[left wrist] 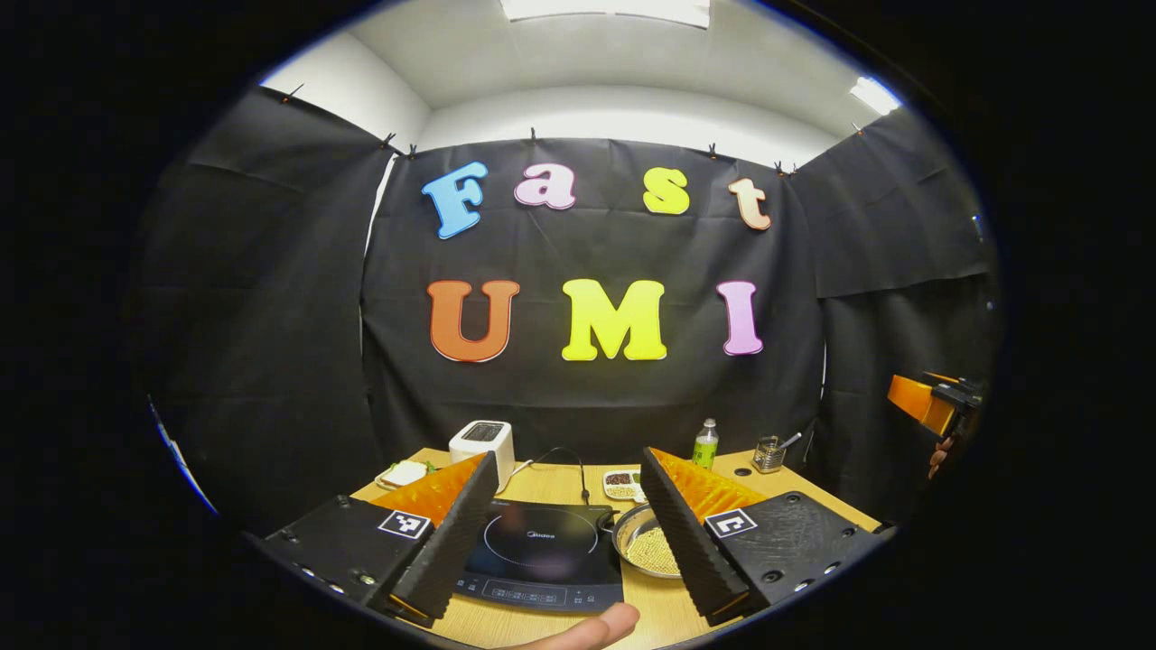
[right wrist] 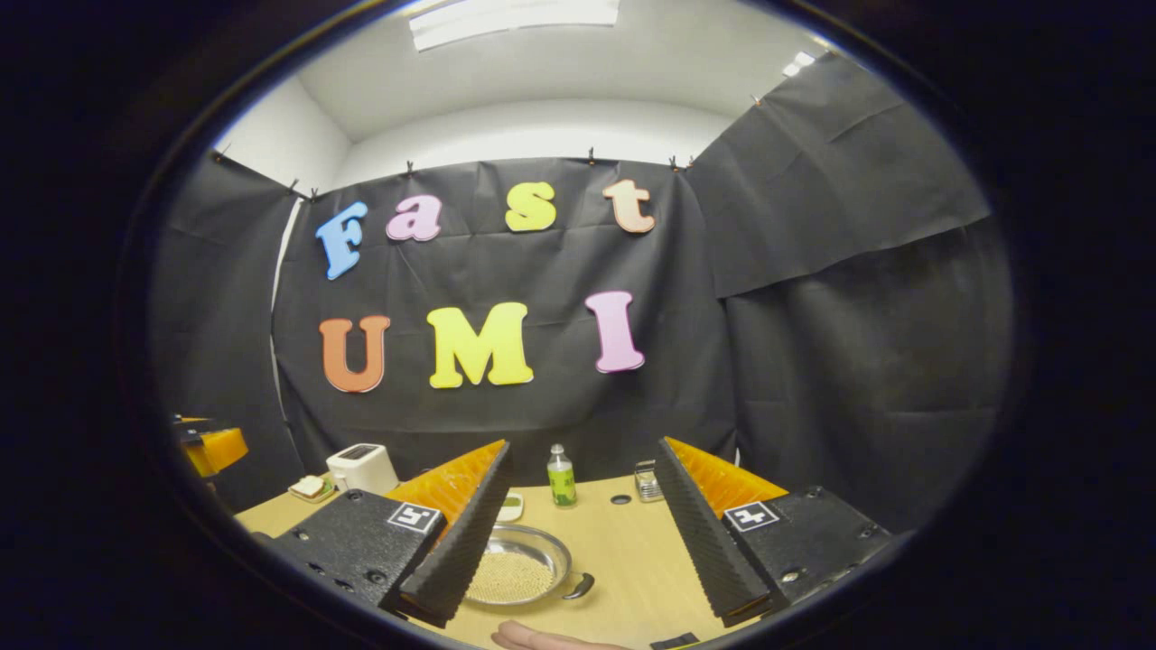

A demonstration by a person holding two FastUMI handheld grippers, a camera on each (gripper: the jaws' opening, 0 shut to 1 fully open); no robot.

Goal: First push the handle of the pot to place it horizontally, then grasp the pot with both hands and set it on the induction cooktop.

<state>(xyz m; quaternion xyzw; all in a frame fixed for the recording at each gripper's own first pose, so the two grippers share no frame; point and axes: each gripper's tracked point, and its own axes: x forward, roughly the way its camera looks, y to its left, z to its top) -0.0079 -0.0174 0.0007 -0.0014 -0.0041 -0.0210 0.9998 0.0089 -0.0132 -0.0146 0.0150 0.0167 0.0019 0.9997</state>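
Fingertip (left wrist: 591, 626) of a person shows at the bottom edge of the left gripper view, over the table (left wrist: 650, 609); just beyond it the left gripper (left wrist: 569, 533) hangs above the near edge with its jaws spread wide and nothing between them; framed in that gap lies the cooktop (left wrist: 542, 552), flat on the wood, its control strip toward the camera; the pot (left wrist: 646, 546), a shallow metal one with pale grains inside, sits touching or just beside the cooktop's right edge, not on it, partly hidden by the gripper's finger; farther back stand a toaster (left wrist: 483, 442), a plate (left wrist: 404, 473) at its left, a small dish (left wrist: 621, 485), a bottle (left wrist: 705, 443) and a cup (left wrist: 769, 454) with a utensil in it; far off at the right edge the right gripper (left wrist: 930, 403) is seen with a hand below it. From the right gripper view a hand (right wrist: 542, 639) lies at the bottom edge; this gripper's jaws also stand wide apart and empty; the pot rests on the table between them, toward the left finger, its dark handle (right wrist: 578, 588) pointing right and toward the camera.
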